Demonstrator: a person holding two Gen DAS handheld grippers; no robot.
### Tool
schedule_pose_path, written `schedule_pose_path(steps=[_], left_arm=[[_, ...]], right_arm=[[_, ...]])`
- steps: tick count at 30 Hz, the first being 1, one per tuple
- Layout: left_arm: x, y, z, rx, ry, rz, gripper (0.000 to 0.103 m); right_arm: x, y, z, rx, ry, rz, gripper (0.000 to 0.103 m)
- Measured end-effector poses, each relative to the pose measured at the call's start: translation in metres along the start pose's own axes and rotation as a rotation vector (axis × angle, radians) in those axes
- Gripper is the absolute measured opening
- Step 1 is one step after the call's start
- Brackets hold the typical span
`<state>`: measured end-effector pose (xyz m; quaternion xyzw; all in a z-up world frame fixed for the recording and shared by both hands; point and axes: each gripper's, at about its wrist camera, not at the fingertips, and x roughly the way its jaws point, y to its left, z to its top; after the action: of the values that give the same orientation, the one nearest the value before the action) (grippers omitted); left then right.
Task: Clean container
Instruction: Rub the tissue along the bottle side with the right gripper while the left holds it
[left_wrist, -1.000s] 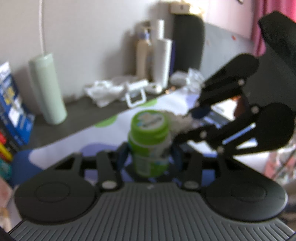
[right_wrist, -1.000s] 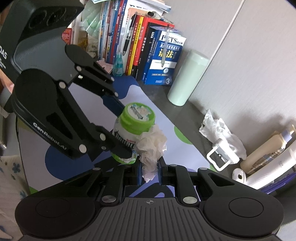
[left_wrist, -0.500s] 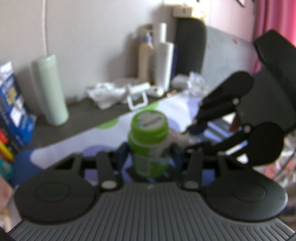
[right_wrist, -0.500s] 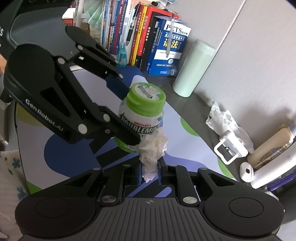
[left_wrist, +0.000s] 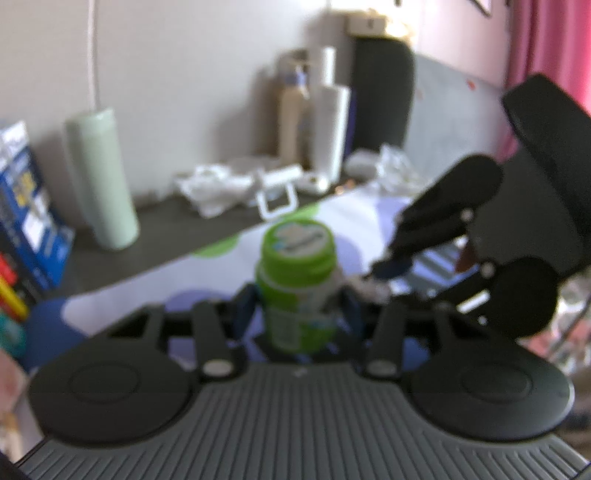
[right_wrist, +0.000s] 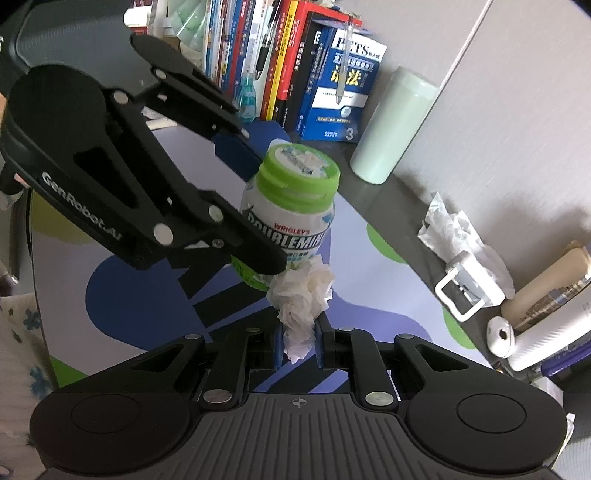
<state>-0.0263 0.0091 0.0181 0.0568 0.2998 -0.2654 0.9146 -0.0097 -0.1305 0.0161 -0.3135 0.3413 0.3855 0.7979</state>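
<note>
Left tool (left_wrist: 297, 314) clamps the gum container (right_wrist: 291, 206) upright, lifted above the worktop (right_wrist: 369, 295); right tool (right_wrist: 298, 343) pinches a crumpled tissue (right_wrist: 301, 295) touching its lower side. Wiping seems underway; next, the tissue likely needs dragging around the wall.

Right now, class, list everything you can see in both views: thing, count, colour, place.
gum bottle: one, white with green cap, held above the mat
tissue wad: one, white, against the bottle's lower side
mat: one, white with blue and green shapes, on the desk
tumbler: one, pale green, by the wall
books: a row, mixed colours, at the back
crumpled plastic: one, white, near the wall
lotion bottles: two, beige and white, far right
left gripper: black, jaws shut on the bottle
right gripper: black, jaws shut on the tissue
</note>
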Motion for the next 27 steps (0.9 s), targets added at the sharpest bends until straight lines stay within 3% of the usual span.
schedule_pose_path(steps=[27], left_arm=[[0.004,-0.002,-0.002,0.008,0.012,-0.003,0.047]], right_arm=[[-0.031,-0.009,0.013,0.005,-0.087,-0.041,0.016]])
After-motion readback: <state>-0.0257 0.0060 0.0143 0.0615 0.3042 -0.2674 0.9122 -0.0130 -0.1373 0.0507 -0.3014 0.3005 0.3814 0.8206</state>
